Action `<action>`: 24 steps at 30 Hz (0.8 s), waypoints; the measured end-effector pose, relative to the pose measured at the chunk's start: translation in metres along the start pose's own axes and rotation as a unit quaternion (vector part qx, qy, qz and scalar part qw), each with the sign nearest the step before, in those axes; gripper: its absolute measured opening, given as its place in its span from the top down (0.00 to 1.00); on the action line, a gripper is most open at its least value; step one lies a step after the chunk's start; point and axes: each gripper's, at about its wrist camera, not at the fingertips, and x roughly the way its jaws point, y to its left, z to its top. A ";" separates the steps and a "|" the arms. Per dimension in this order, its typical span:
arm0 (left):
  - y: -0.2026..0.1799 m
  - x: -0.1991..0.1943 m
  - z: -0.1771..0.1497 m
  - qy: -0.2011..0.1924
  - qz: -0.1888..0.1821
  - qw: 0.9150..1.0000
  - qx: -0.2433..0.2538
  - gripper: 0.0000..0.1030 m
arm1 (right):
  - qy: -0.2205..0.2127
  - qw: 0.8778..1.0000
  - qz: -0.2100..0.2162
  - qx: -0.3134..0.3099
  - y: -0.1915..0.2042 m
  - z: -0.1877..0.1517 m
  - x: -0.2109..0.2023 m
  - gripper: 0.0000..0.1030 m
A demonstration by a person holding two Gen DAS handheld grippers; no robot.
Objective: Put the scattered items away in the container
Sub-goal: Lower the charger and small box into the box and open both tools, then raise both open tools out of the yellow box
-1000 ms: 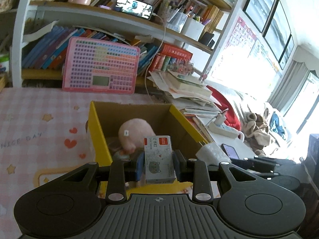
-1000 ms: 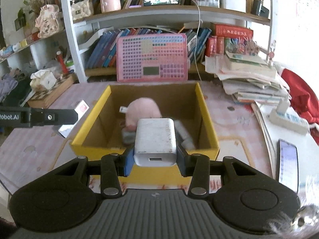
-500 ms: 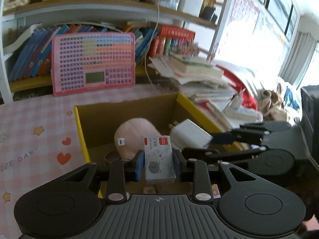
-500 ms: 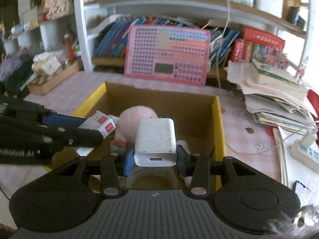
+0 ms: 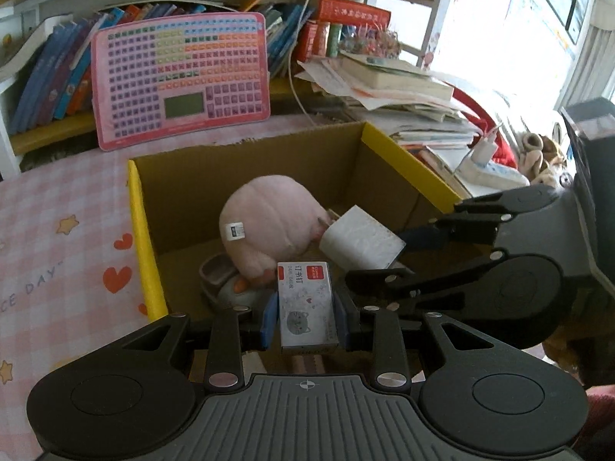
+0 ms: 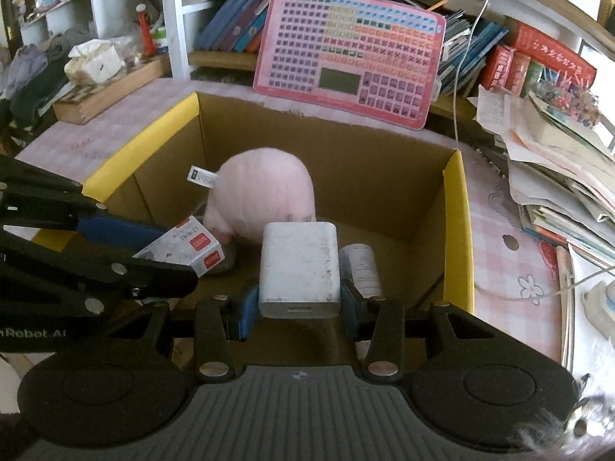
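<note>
Left wrist view: the left gripper (image 5: 306,320) is being held over the near edge of an open cardboard box (image 5: 140,207) with yellow rims. A small staple box (image 5: 306,305), printed with a cat face and a red label, is being clamped between its blue pads. Beyond the tips, inside the box, a pink plush (image 5: 271,228) is lying, with a small grey dish (image 5: 216,273) to the left of it. To the right, the right gripper (image 5: 388,259) is being reached in from the side, with a white charger (image 5: 361,244) being pinched in it.

Right wrist view: the right gripper (image 6: 299,299) is being held above the box (image 6: 457,230), its jaws being pressed on the charger (image 6: 299,269). Past the charger the plush (image 6: 263,192) is being seen; just right of the tips a white tube (image 6: 361,269) is lying on the box floor. At the left, the left gripper (image 6: 169,257) is being pushed in with the staple box (image 6: 184,247) held in it. Behind the box a pink keyboard toy (image 6: 349,57) is being propped against shelves.
</note>
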 end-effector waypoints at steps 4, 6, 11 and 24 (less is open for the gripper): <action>-0.003 0.005 0.000 0.008 -0.001 1.000 0.004 0.71 | 0.016 1.000 0.003 -0.004 -0.001 -0.002 0.007 0.60; -0.004 0.007 -0.001 0.011 0.000 1.000 0.008 0.72 | 0.022 1.000 0.005 -0.003 -0.003 -0.003 0.010 0.60; -0.004 0.008 -0.001 0.010 0.003 1.000 0.008 0.74 | 0.023 1.000 0.009 -0.001 -0.004 -0.003 0.011 0.60; -0.001 -0.033 -0.005 -0.075 0.025 0.997 -0.024 0.42 | -0.043 0.999 0.013 0.021 -0.005 0.003 -0.016 0.46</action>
